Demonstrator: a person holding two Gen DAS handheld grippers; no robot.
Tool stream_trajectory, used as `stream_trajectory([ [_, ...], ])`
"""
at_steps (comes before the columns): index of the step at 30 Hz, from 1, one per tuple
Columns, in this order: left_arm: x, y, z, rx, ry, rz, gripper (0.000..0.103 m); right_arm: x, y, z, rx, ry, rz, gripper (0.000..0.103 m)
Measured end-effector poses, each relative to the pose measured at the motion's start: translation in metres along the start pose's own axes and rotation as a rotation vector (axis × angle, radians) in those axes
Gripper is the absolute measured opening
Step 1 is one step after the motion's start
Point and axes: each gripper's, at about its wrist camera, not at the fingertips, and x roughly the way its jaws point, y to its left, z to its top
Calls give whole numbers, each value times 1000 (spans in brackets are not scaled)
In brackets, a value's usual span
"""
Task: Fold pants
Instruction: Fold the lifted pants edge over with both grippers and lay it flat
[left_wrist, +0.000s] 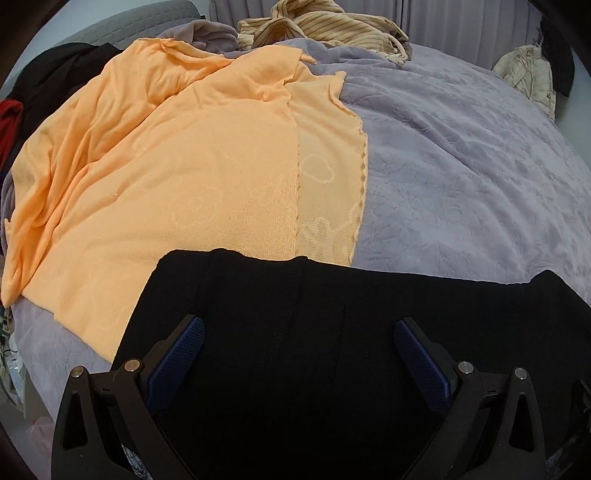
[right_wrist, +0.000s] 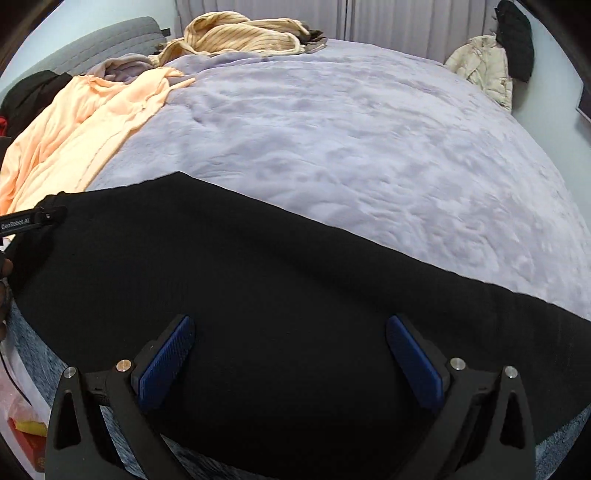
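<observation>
Lying flat: black pants (left_wrist: 295, 332) are stretching along the near edge of the lavender blanket (left_wrist: 461, 166), running left to right across both wrist views.
Pants in right view: the black fabric (right_wrist: 277, 277) is filling the lower half of the frame, its far edge slanting down toward the right.
Pants overlap: in the left view, the far left corner of the pants is sitting on top of the orange towel (left_wrist: 166, 166).
Left gripper (left_wrist: 299, 334): it is hovering over the pants with its blue pads (left_wrist: 177, 354) spread wide apart, nothing between them; whether the tips are touching the fabric is not showing.
Right gripper (right_wrist: 290, 332): it is also hanging over the pants with fingers wide apart and gripping nothing.
Left gripper seen from the right: part of its black body (right_wrist: 33, 218) is poking in at the left edge, by the end of the pants.
Orange towel: it is spreading rumpled over the left side of the bed, seen again in the right view (right_wrist: 74, 129).
Far end of bed: a beige striped garment (left_wrist: 325, 26) is lying bunched up.
Far right: a cream puffer jacket (right_wrist: 484, 62) is hanging by the wall.
Far left: dark clothing (left_wrist: 62, 70) is piling beside the towel.
</observation>
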Motion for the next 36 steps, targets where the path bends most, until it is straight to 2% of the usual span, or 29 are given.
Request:
stream_trajectory([
  [4, -6, -2, 1, -16, 1, 27, 103, -17, -7, -5, 15, 5, -53, 103],
  [5, -12, -3, 0, -27, -3, 22, 103, -25, -2, -5, 8, -17, -31, 103],
  [8, -39, -15, -11, -57, -45, -81, 103, -40, 29, -2, -86, -80, 41, 103],
  [10, -47, -34, -23, -19, -40, -119, 103, -34, 54, 0, -151, -72, 81, 103],
  [13, -43, -61, -47, 55, -12, -49, 103, -9, 66, -1, -162, 11, 86, 103],
  [14, -42, -65, -56, 85, -13, -24, 103, -5, 59, -3, -138, 19, 116, 103],
  [15, -43, -65, -62, 107, -36, -9, 103, -6, 50, -4, -120, 11, 138, 103],
  [17, -46, -57, -69, 116, -47, -4, 103, -12, 29, -9, -115, 2, 125, 103],
  [19, -47, -43, -71, 82, -15, -41, 103, -15, -1, -18, -81, 6, 60, 103],
  [22, -50, -30, -74, 47, 12, -58, 103, -27, -66, -38, 17, 3, -27, 103],
  [25, -54, -38, -77, 52, 22, -12, 103, -46, -136, -62, 157, 9, -47, 103],
  [27, -60, -50, -77, 54, 22, 16, 103, -62, -175, -78, 219, 2, -100, 103],
  [30, -69, -88, -80, 107, 18, -39, 103, -82, -214, -100, 222, -19, -197, 103],
  [32, -74, -128, -86, 160, 24, -87, 103, -91, -233, -109, 216, -19, -264, 103],
  [36, -83, -223, -107, 320, 37, -186, 103, -116, -271, -125, 325, -30, -283, 103],
])
